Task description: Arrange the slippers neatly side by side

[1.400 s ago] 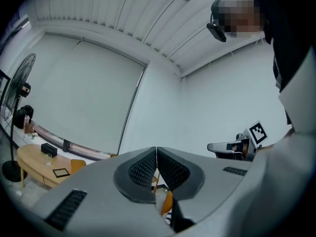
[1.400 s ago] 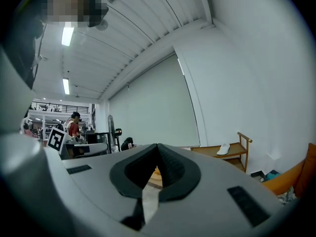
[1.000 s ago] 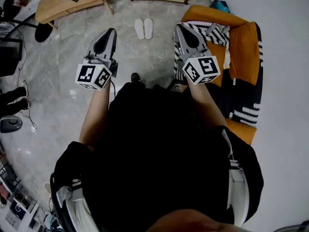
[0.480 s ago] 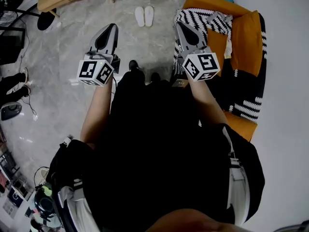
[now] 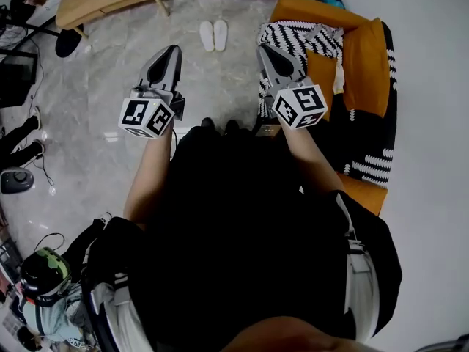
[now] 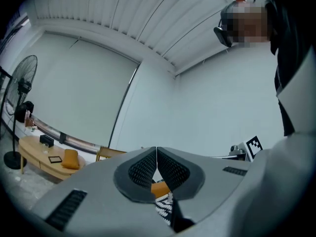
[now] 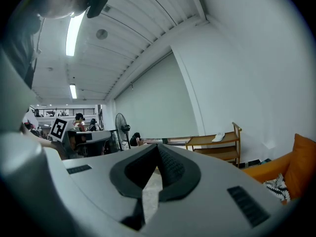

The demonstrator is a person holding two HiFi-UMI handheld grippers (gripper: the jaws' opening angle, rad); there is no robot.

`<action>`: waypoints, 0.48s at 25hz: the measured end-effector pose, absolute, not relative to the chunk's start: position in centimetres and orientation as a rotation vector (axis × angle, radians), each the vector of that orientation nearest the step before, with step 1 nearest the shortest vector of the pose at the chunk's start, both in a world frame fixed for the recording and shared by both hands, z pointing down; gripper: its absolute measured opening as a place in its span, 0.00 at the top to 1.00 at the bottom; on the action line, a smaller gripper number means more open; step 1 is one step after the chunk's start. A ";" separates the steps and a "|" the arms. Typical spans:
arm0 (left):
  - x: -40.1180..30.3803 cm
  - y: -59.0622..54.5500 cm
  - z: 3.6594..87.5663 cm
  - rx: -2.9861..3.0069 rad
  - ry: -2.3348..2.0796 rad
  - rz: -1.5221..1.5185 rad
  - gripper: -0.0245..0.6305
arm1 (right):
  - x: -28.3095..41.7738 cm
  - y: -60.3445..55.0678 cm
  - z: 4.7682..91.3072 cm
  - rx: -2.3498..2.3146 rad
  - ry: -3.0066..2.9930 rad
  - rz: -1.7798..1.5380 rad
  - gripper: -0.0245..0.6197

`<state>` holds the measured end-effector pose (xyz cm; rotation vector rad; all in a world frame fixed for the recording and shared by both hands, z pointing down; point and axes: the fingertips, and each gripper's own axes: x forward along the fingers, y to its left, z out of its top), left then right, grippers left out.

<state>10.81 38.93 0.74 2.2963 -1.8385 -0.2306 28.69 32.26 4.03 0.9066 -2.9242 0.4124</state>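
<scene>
The grey stone floor (image 5: 110,108) holds two white slippers (image 5: 214,35). They lie flat, side by side, out in front of the tips of the left gripper (image 5: 173,51) and the right gripper (image 5: 262,50). An orange sofa (image 5: 366,64) stands just right of the right gripper. A wooden table (image 5: 95,2) stands well off to the left of the left gripper.

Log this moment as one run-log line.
left gripper: shut, empty | right gripper: shut, empty | slippers: side by side on floor, ahead of both grippers, untouched
</scene>
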 end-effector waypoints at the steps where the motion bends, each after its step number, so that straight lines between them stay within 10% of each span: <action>1: 10.9 38.6 0.9 2.300 -1.841 -0.225 0.93 | 28.7 32.0 4.2 0.903 -2.920 0.411 0.91; 12: 10.5 38.8 0.4 2.290 -1.809 -0.272 0.93 | 27.2 31.4 3.8 0.853 -2.932 0.435 0.91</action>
